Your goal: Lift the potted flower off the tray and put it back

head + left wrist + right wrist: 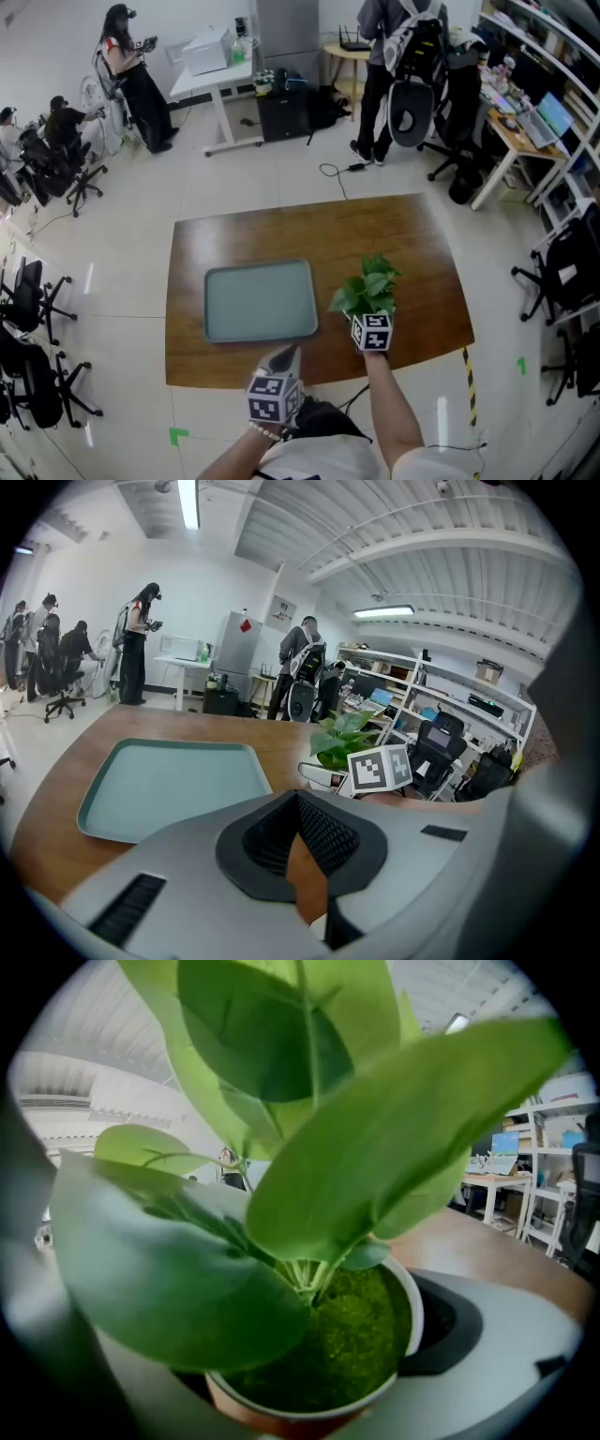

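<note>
While the left gripper [287, 358] is closed, the right gripper's [370, 319] jaws clasp the potted flower [367, 286].

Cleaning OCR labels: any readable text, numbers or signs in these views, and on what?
No readable text anywhere.
Markers on left cube and right cube: black-and-white squares, no characters.
Red sticker on grey cabinet: too small to read.
Tray, potted flower: no print.

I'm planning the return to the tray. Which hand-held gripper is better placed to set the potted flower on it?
Right. The right hand-held gripper grips the potted flower just right of the tray; the left hand-held gripper is shut at the table edge.
</note>
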Motion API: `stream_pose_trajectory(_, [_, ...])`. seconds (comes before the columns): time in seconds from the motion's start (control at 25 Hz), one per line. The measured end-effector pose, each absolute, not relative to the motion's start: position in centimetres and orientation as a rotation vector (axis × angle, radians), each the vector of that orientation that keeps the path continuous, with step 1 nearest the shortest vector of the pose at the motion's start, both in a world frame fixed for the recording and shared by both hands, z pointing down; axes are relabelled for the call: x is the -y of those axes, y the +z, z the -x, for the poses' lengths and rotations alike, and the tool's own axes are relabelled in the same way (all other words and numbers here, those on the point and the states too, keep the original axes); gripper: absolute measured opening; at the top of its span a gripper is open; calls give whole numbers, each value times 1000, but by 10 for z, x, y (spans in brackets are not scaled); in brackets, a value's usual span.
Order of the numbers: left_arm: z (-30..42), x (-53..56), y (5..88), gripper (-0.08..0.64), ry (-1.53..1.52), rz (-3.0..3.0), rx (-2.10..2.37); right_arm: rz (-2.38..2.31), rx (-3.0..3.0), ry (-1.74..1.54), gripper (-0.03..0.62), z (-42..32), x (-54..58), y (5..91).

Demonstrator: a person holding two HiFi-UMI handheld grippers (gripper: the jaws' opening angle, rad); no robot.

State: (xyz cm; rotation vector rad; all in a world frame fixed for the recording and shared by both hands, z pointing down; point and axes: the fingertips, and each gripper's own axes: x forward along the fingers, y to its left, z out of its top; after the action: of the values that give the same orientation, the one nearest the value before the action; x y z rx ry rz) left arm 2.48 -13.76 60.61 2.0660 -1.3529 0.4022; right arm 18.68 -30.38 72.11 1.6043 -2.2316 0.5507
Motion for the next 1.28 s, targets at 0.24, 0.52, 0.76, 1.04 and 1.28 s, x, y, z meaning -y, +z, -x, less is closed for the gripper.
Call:
stream_pose_trajectory(0.24, [-18,141,610,-5,402,-2048,1361,-1598,2236,548,634,-183,312,721])
stream_pose_trajectory(0.52, [-13,142,611,-5,398,-2041,1370,-1607,2242,543,594,-183,312,720])
stream_pose_trajectory(0.76, [-11,144,610,-5,398,-2034,1376,-1604,2238,523,558,-185,314,719])
stream_pose_trajectory(1.04, [-13,144,610,-5,387,-2026,1397,-1587,2260,513,555,-187,313,712])
stream_pose_trajectory(1.28, [-8,146,602,-5,366,-2022,1424,-1551,2317,459,555,-171,324,685])
